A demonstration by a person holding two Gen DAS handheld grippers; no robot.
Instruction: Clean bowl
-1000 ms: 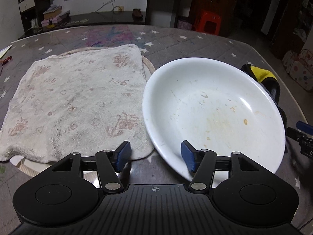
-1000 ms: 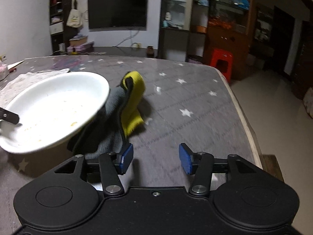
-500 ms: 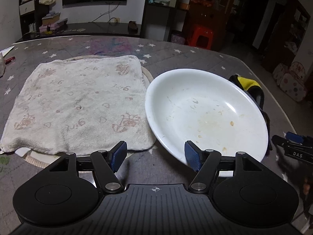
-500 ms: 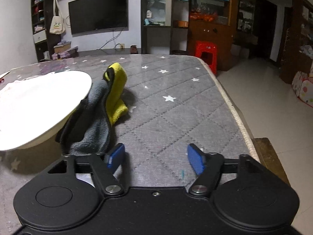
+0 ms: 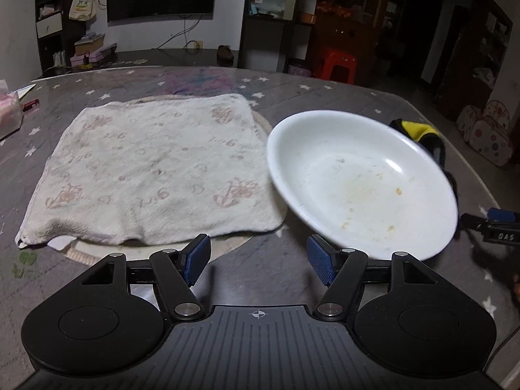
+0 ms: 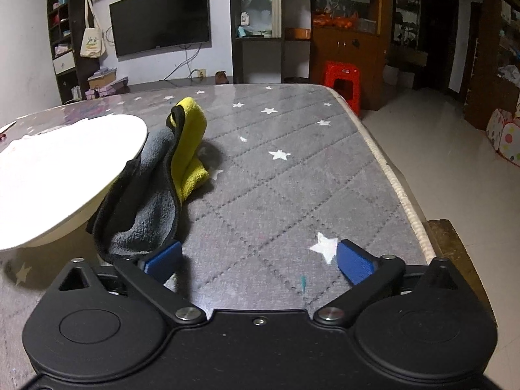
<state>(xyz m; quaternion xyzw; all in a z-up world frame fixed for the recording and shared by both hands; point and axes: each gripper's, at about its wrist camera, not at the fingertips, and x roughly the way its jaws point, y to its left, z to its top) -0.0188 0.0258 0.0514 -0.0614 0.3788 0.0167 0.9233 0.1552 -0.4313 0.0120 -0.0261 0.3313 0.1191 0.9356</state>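
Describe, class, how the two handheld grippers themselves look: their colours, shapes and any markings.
Both look alike. The left gripper has a black ribbed body, two rounded black lobes with circular insets, black link arms on silver pivot screws, blue ridged pads and a small white crosshair mark. The right gripper has the same black lobes, silver screws and blue pads, with a smoother body. No sleeves or cables show.

A pale printed towel (image 5: 152, 169) is spread flat on the grey star-patterned tablecloth (image 6: 292, 175), ahead and to the left of the left tool, over a round woven mat (image 5: 263, 123) whose rim is seen at its edges. A pink packet (image 5: 8, 113) and a red pen (image 5: 30, 104) are seen far to the left. Beyond the table a dark television (image 6: 161, 18) is mounted on the wall, a tote bag (image 6: 92, 40) is hung beside it, and a red plastic stool (image 6: 343, 81) is stood on the floor
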